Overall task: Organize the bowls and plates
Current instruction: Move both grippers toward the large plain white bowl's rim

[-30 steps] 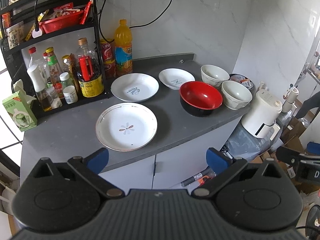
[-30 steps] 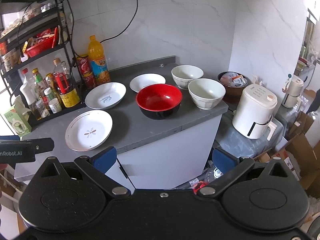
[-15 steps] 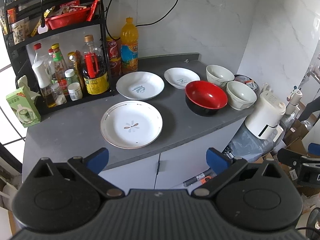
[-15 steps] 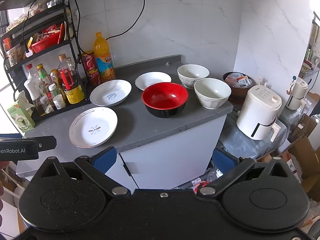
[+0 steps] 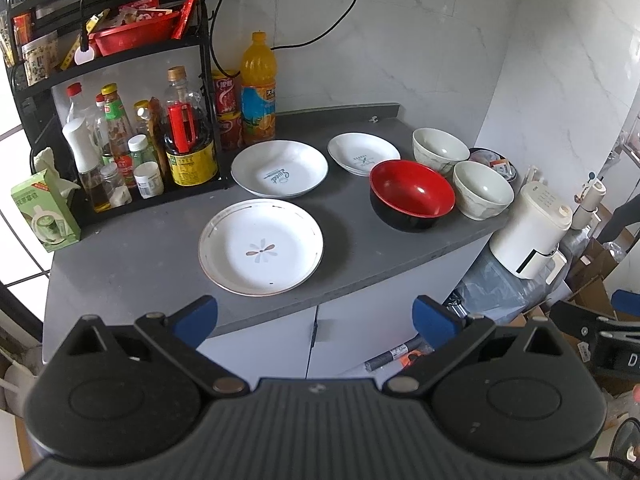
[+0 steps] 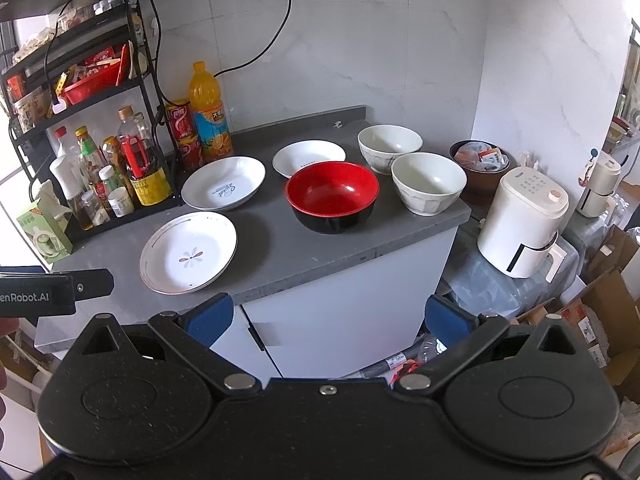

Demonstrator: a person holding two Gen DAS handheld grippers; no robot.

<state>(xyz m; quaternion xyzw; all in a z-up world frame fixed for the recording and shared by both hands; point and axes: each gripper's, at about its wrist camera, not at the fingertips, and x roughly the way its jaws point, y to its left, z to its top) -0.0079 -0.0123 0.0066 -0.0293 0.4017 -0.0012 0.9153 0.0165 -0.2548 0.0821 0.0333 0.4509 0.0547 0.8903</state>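
Observation:
On the grey counter (image 5: pixel 128 256) lie three white plates: a flower plate (image 5: pixel 260 246) in front, a plate with script (image 5: pixel 279 173) behind it, a small plate (image 5: pixel 363 153) to the right. A red and black bowl (image 5: pixel 412 194) and two white bowls (image 5: pixel 440 146) (image 5: pixel 483 189) stand at the right end. The same dishes show in the right wrist view: flower plate (image 6: pixel 188 252), red bowl (image 6: pixel 332 196). My left gripper (image 5: pixel 316 318) and right gripper (image 6: pixel 328 318) are both open and empty, held off the counter's front edge.
A black rack (image 5: pixel 120 60) with bottles and jars stands at the back left, with an orange drink bottle (image 5: pixel 258 88) and cans beside it. A green tissue box (image 5: pixel 44 212) sits at the left. A white appliance (image 6: pixel 524 224) and cardboard boxes stand right of the counter.
Both grippers have moved a little, so the counter sits slightly differently in view. The dishes have not moved. Both grippers stay open.

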